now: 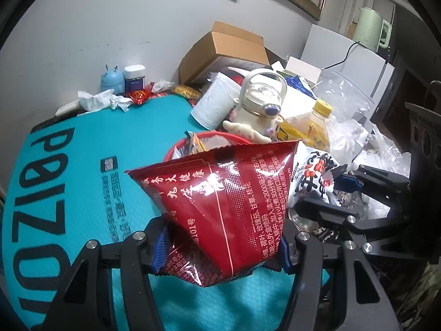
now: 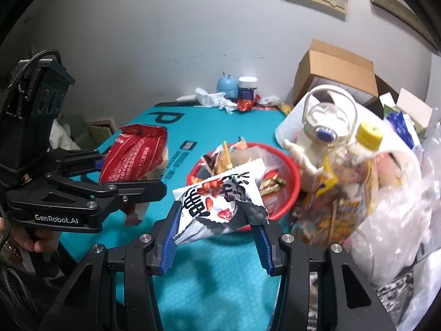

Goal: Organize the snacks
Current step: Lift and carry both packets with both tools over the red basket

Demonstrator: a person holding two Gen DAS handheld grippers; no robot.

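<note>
My left gripper point(image 1: 220, 256) is shut on the lower corner of a red foil snack bag point(image 1: 226, 207), held up above the teal mat point(image 1: 82, 165). My right gripper point(image 2: 217, 245) is shut on a white peanut packet point(image 2: 220, 201) with black and red print. Both are lifted in front of a red round basket point(image 2: 290, 171) that holds several small wrapped snacks. In the left wrist view the basket's rim point(image 1: 220, 134) shows just behind the red bag, and the right gripper point(image 1: 330, 193) with the white packet point(image 1: 314, 171) is to the right. In the right wrist view the left gripper point(image 2: 124, 173) holds the red bag point(image 2: 135, 154) at the left.
Right of the basket stand a cream handled bottle point(image 2: 325, 127), a yellow-capped bottle point(image 2: 355, 171), a white paper roll point(image 1: 212, 102) and clear plastic bags point(image 2: 399, 220). A cardboard box point(image 2: 336, 74) sits behind. A blue toy point(image 2: 227, 85), a jar point(image 2: 247, 87) and crumpled tissues point(image 2: 212, 99) lie by the wall.
</note>
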